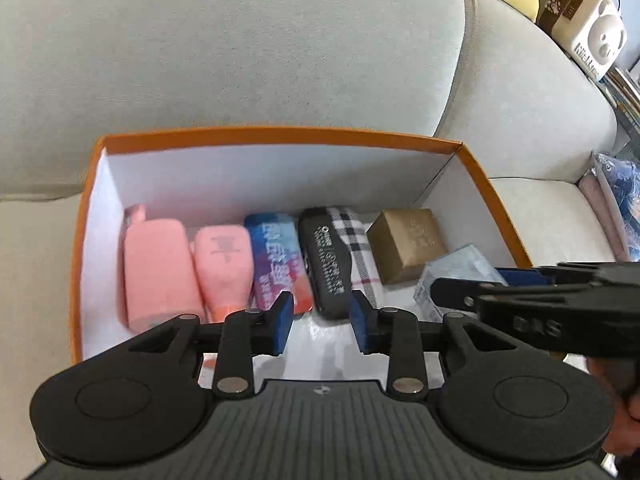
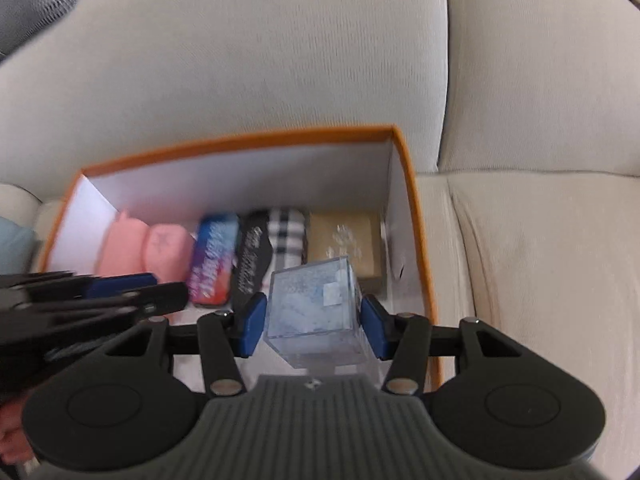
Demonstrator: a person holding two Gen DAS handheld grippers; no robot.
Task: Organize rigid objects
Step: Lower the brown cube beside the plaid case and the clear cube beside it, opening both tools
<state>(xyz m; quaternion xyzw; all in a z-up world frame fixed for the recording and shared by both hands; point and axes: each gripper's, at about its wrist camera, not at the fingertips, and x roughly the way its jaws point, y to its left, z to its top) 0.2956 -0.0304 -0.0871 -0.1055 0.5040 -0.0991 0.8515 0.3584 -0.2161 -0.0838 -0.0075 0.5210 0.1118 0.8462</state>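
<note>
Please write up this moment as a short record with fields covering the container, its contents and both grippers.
container: orange cardboard box with white inside, on a beige sofa
contents, left to right: two pink items, blue-red case, black case, checked item, brown cardboard box
right gripper: shut on clear plastic cube, over the box's right end
left gripper: open, nothing between its pads

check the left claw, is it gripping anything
No, the left claw has only bare box floor showing between its blue pads.
</note>
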